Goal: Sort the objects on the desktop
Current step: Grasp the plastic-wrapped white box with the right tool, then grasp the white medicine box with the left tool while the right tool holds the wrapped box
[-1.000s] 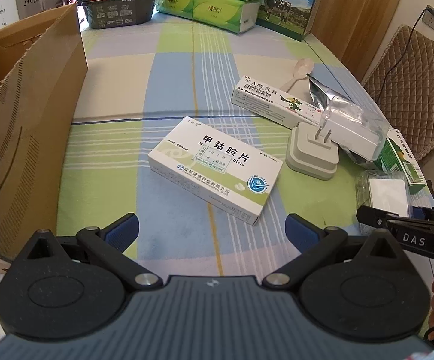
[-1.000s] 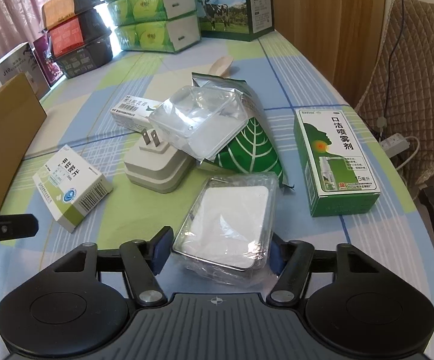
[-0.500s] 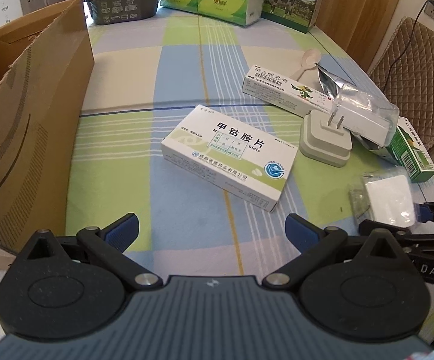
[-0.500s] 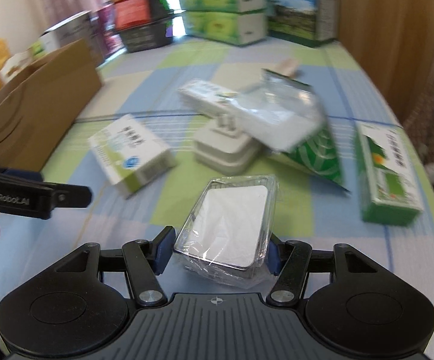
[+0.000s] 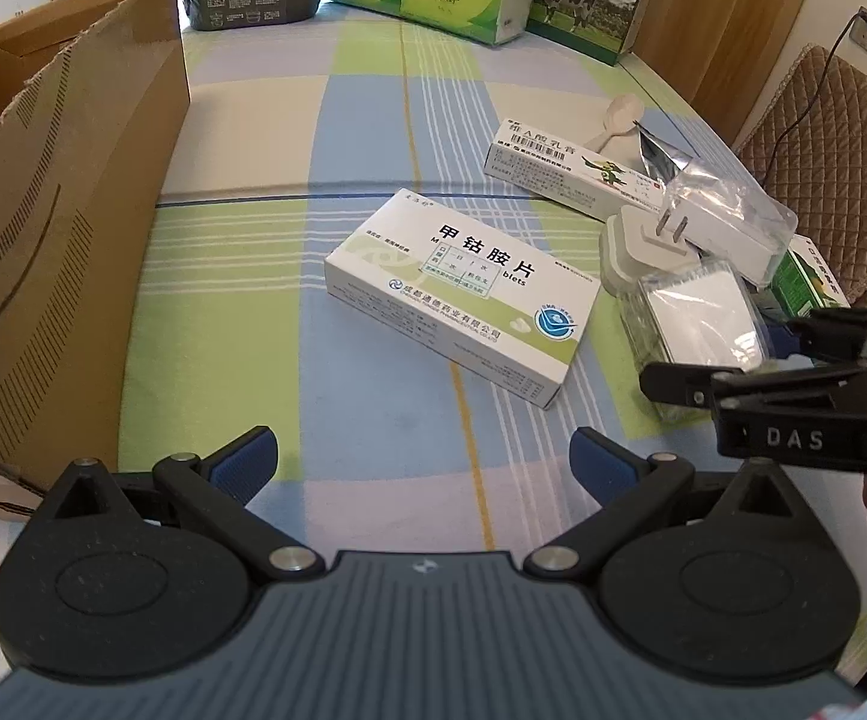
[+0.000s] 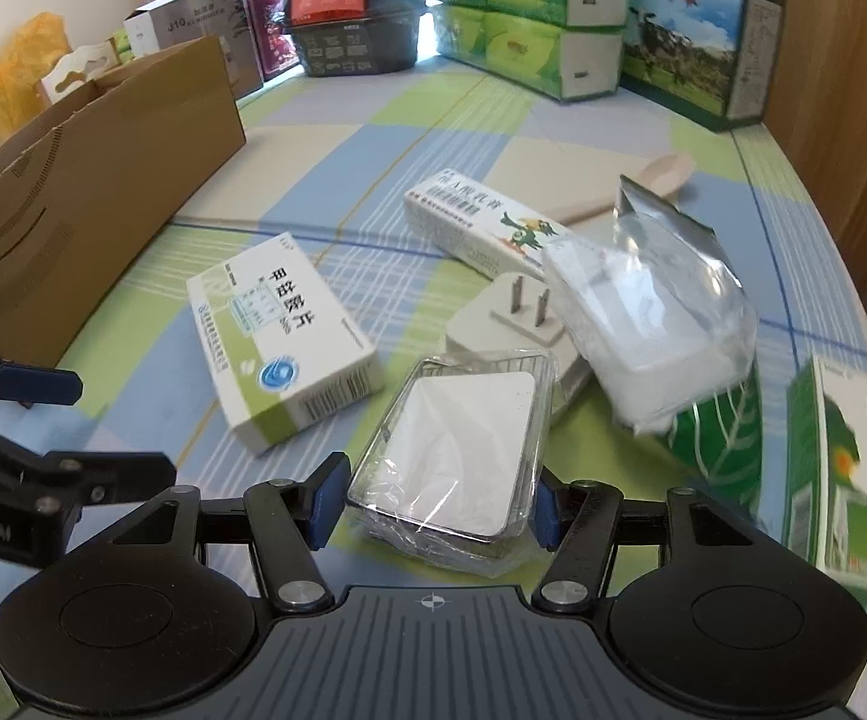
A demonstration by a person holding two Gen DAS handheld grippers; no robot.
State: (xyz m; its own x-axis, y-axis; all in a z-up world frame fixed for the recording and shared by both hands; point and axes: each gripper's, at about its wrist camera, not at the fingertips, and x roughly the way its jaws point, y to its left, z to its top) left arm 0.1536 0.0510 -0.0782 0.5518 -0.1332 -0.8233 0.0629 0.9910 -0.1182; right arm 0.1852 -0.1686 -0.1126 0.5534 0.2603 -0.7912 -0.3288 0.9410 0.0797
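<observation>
My right gripper (image 6: 433,501) is shut on a white block wrapped in clear plastic (image 6: 463,444), held above the checked tablecloth. The same wrapped block (image 5: 697,318) shows at the right of the left wrist view, with the right gripper (image 5: 781,360) behind it. My left gripper (image 5: 424,459) hangs open and empty, just short of a white and green medicine box (image 5: 463,294). That medicine box (image 6: 280,336) lies left of the held block. A cardboard box (image 5: 55,240) stands open at the left.
On the right lie a white plug adapter (image 6: 511,324), a long white box (image 6: 481,228), a bagged white item (image 6: 655,336) on a green foil pouch (image 6: 715,438), a spoon (image 6: 649,180) and a green spray box (image 6: 853,468). Stacked cartons (image 6: 523,12) line the far edge.
The right gripper has lifted the wrapped block off the table and swung left toward the cardboard box. The left gripper has drawn back slightly and stayed open.
</observation>
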